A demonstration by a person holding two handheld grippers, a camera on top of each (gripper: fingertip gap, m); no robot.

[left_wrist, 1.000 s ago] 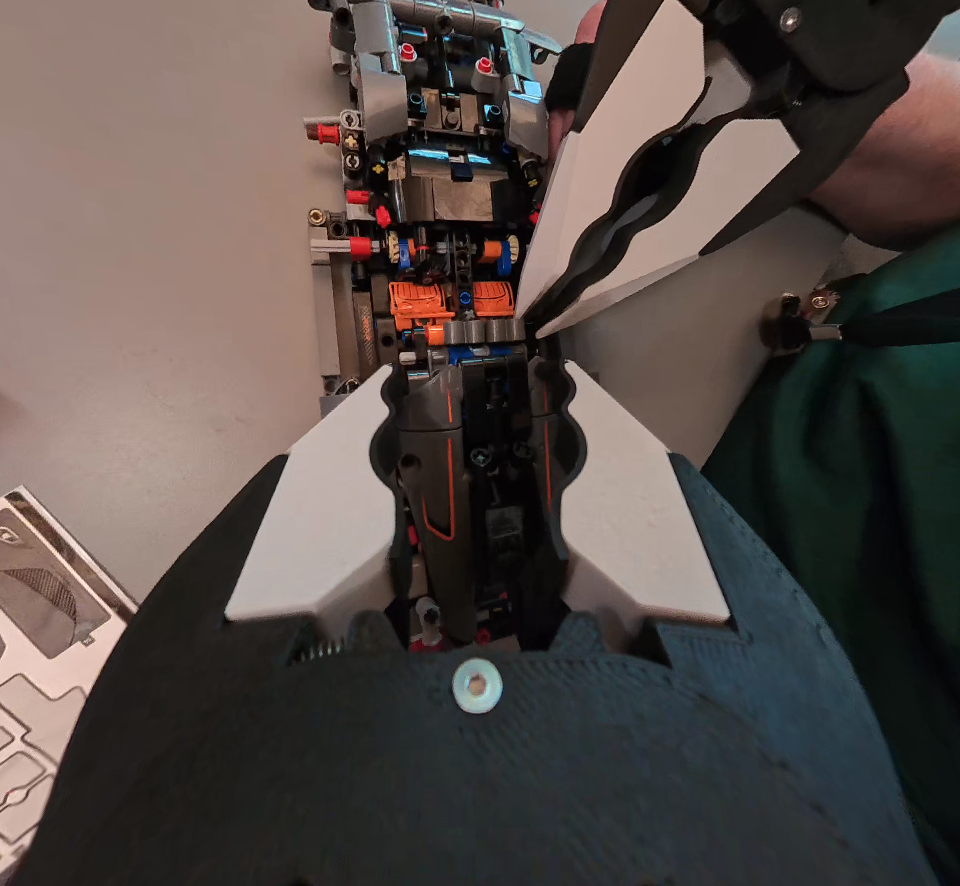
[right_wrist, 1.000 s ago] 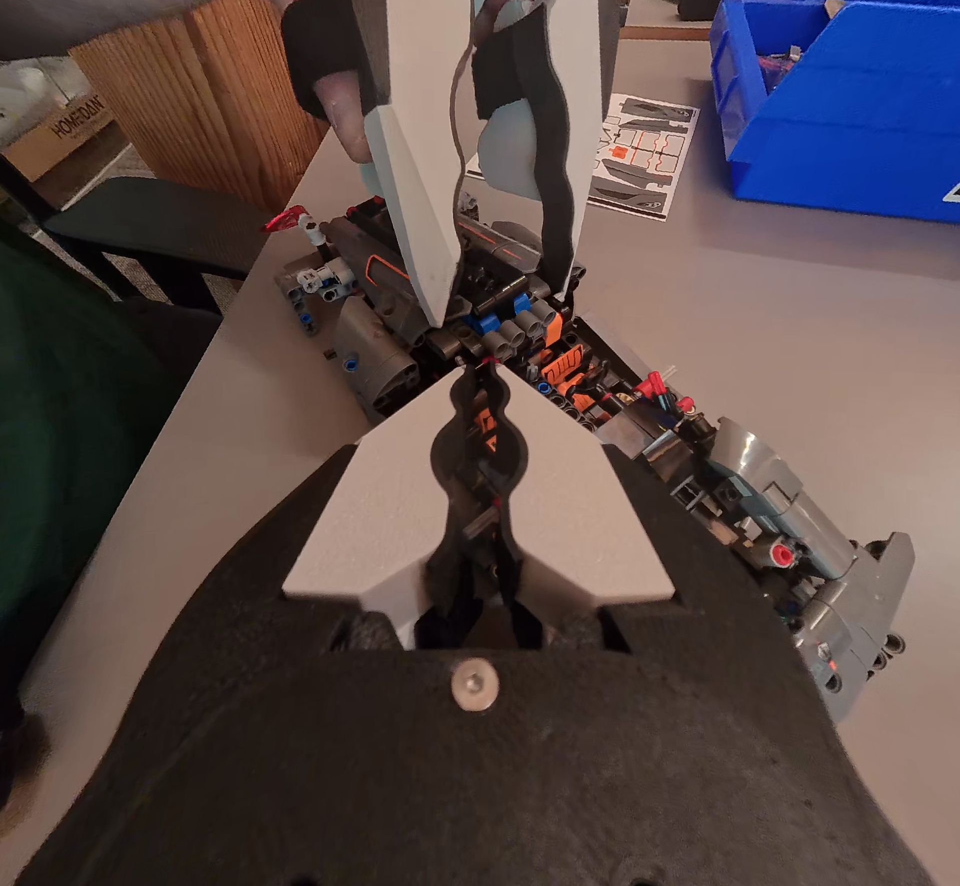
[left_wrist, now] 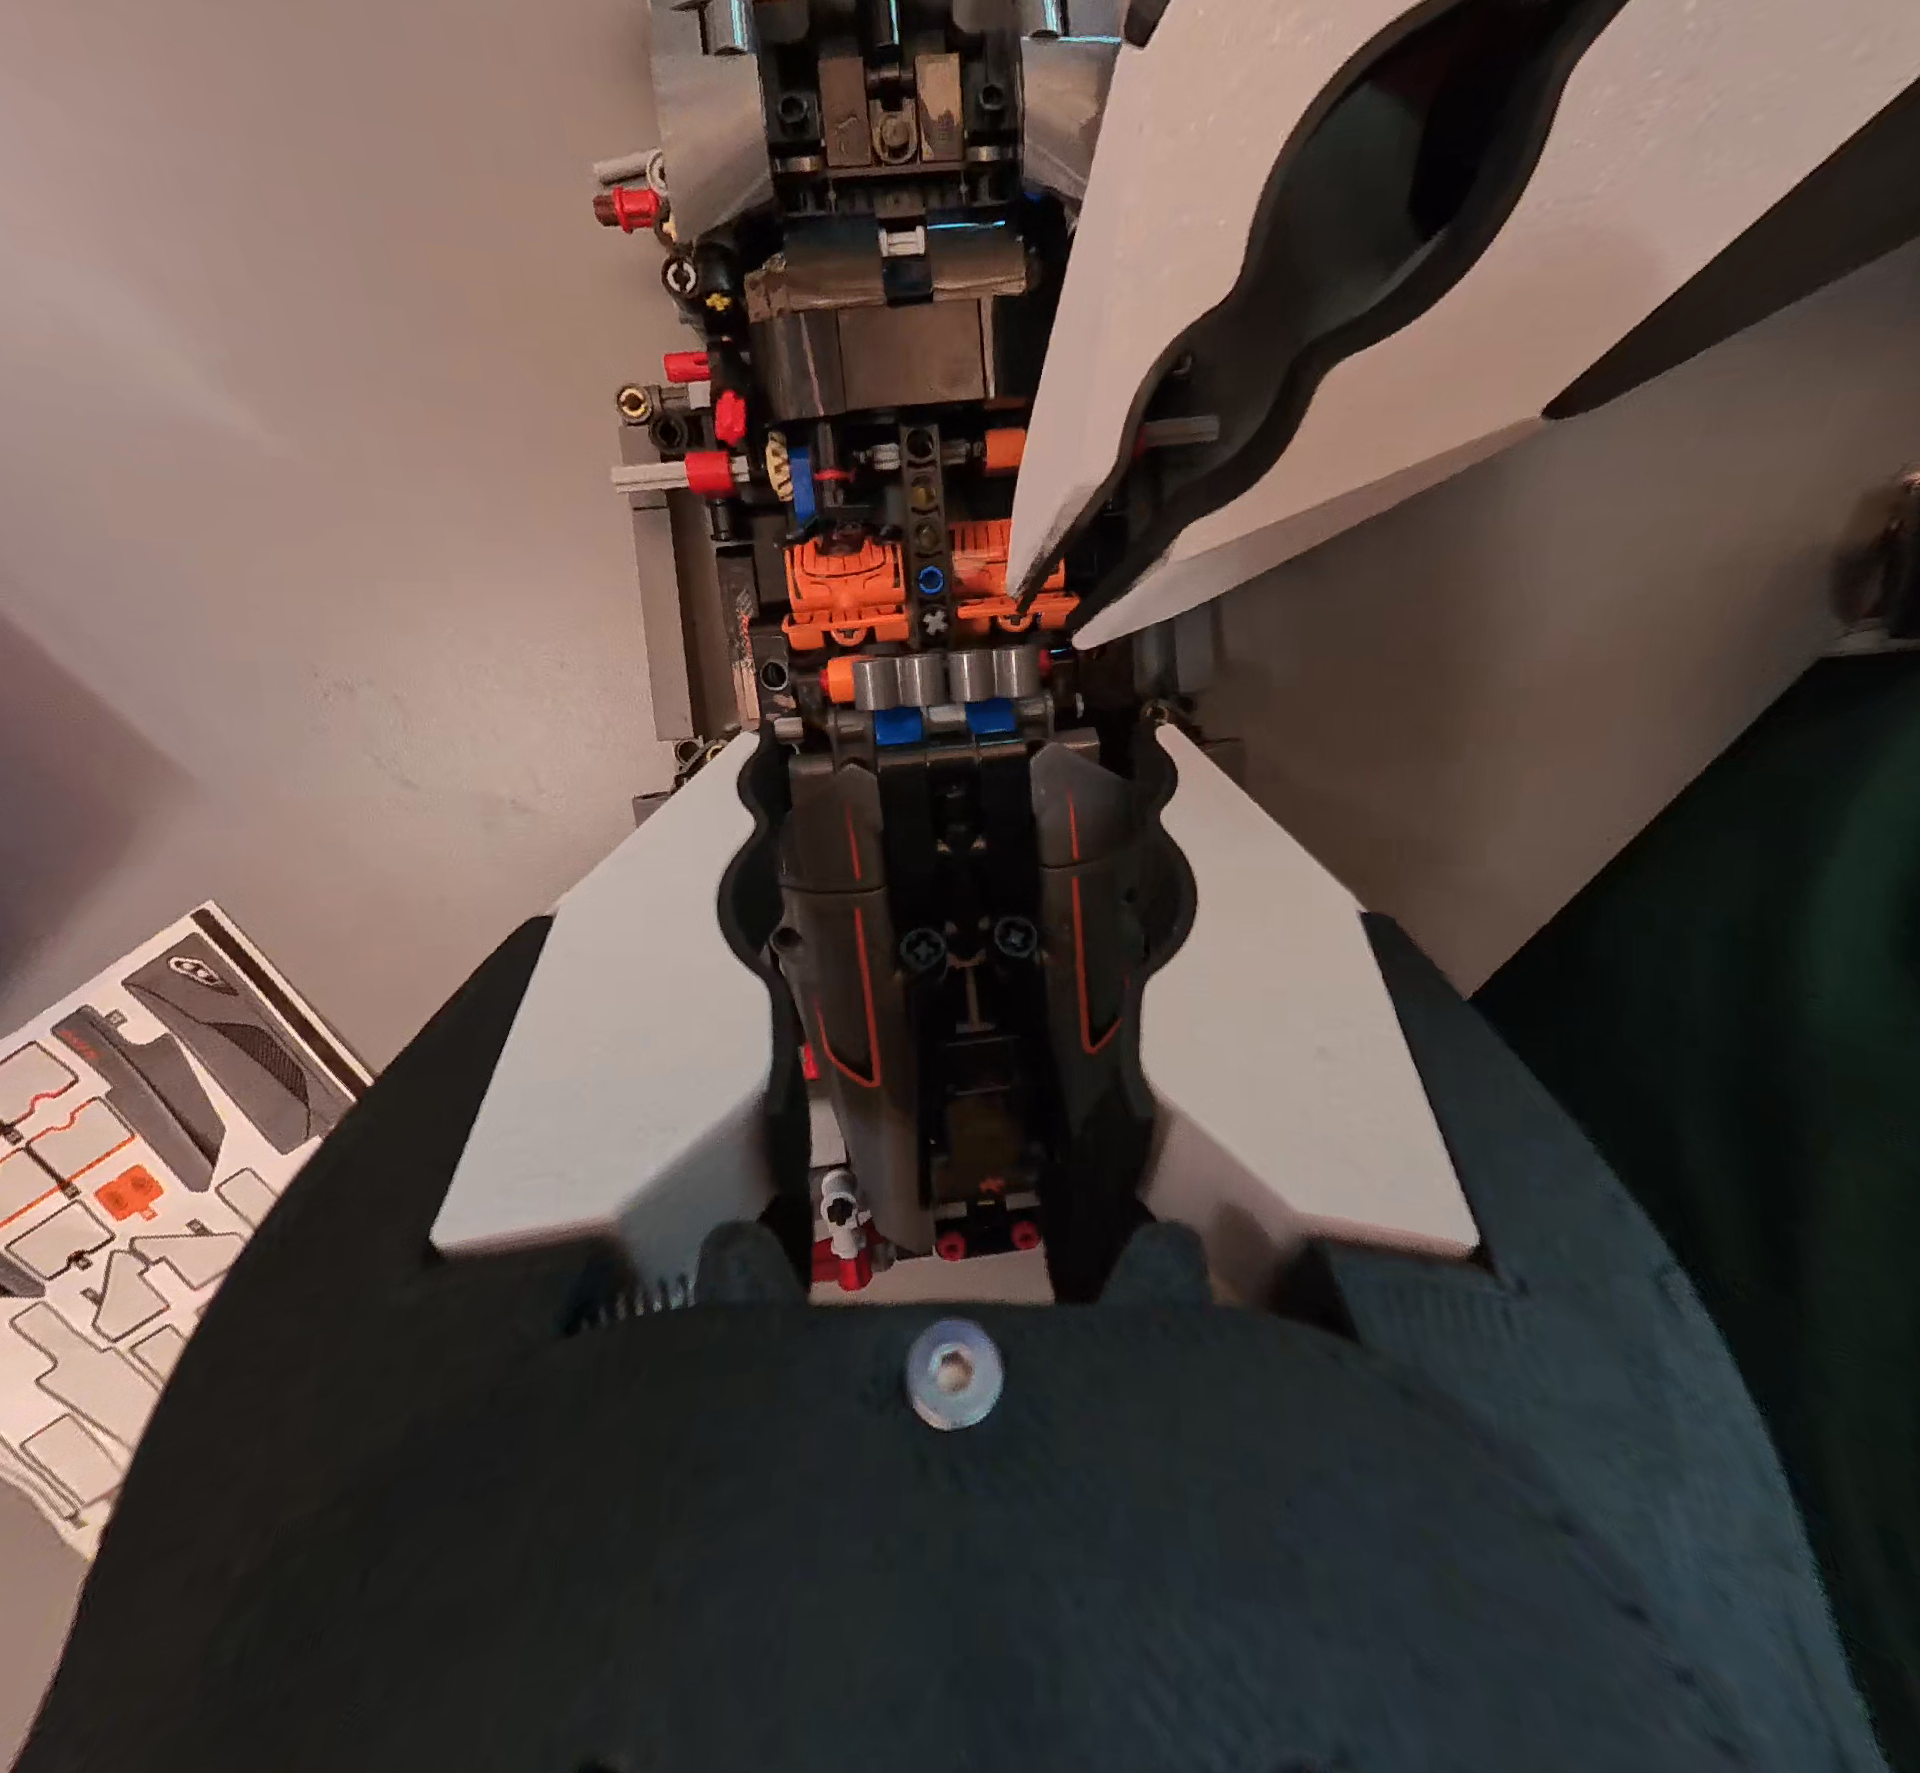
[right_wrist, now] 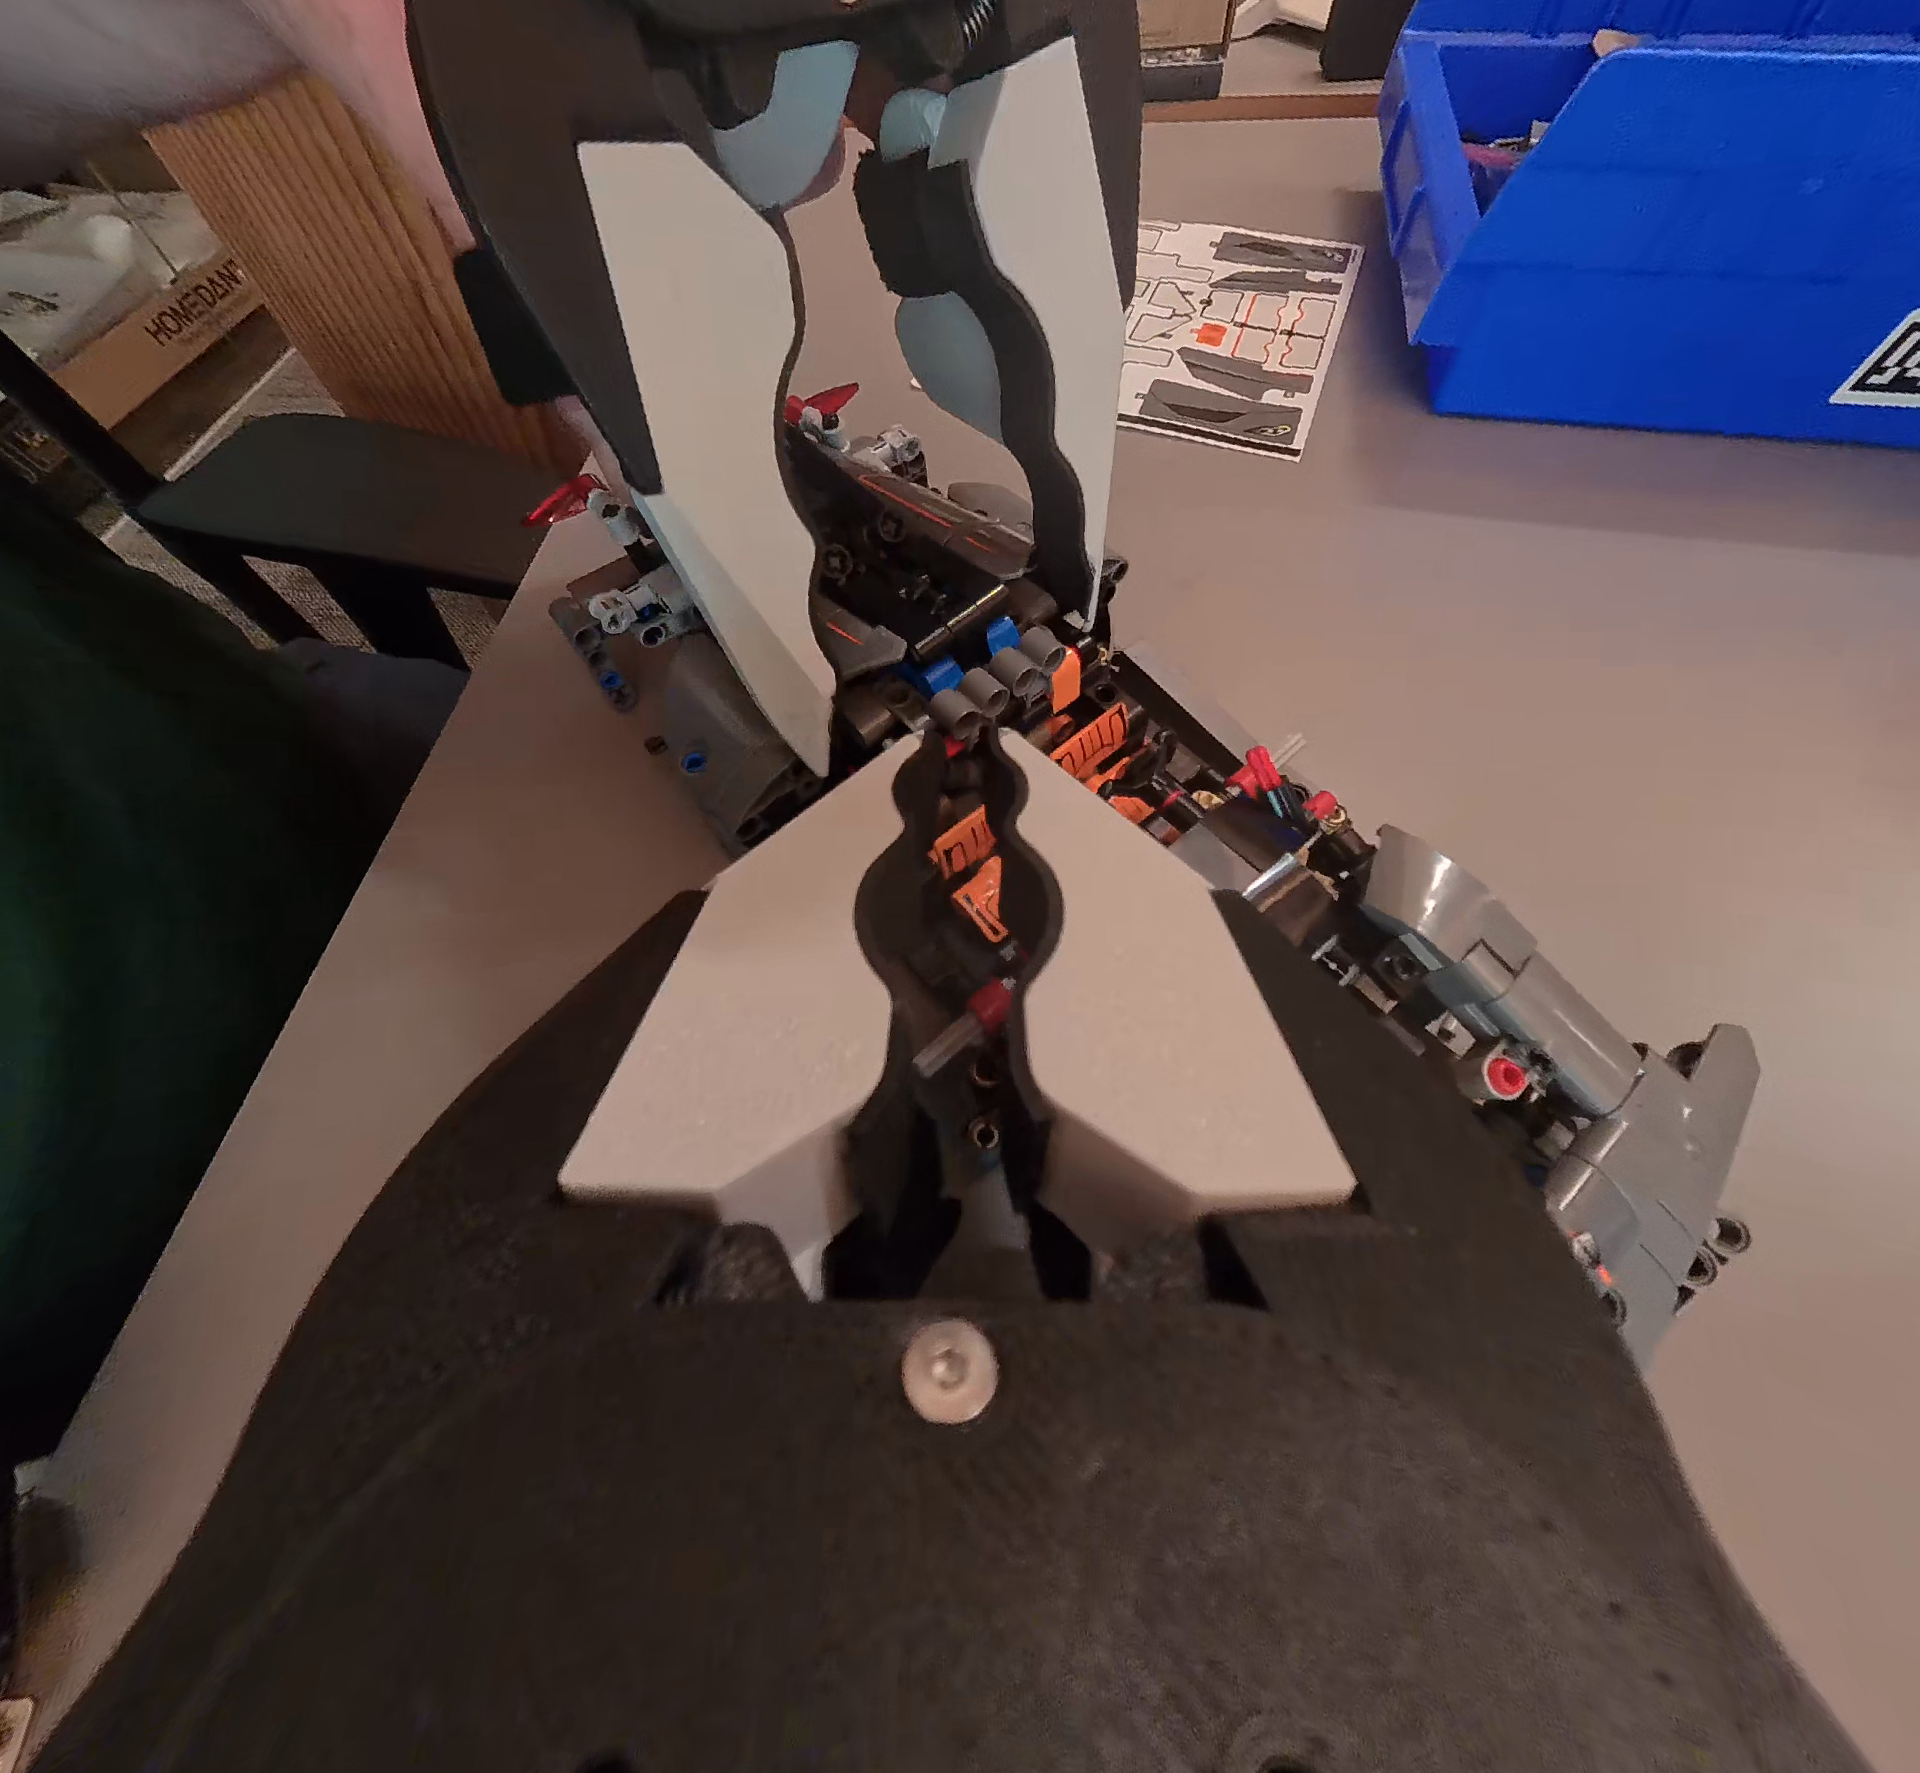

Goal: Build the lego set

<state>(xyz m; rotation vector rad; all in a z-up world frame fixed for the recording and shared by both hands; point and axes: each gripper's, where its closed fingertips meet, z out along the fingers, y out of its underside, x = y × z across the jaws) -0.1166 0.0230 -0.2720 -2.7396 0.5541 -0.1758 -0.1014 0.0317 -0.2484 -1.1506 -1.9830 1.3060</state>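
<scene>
A long Lego car (left_wrist: pixel 883 352) of dark grey, black and orange parts lies on the grey table (left_wrist: pixel 312 373). My left gripper (left_wrist: pixel 951 747) is shut on its dark rear body with thin orange lines, one finger on each side. It also shows in the right wrist view (right_wrist: pixel 951 684), coming in from above. My right gripper (right_wrist: pixel 956 741) has its jaws nearly together, tips down on the car's middle. In the left wrist view (left_wrist: pixel 1049 622) its tips touch the right orange seat (left_wrist: pixel 997 570). I see no loose piece between them. The car's grey front (right_wrist: pixel 1621 1131) points right.
A sticker sheet (right_wrist: pixel 1236 341) lies on the table behind the car and shows in the left wrist view (left_wrist: pixel 135 1152). Blue bins (right_wrist: pixel 1662 217) stand at the back right. The table edge runs close along the car's left side, with a black chair (right_wrist: pixel 312 497) and green cloth (left_wrist: pixel 1714 1100) beyond. The grippers are tip to tip, or close to it.
The left gripper has slid forward along the car, which now looks closer. The right gripper's tips have moved from beside the grey cylinders onto the right orange seat.
</scene>
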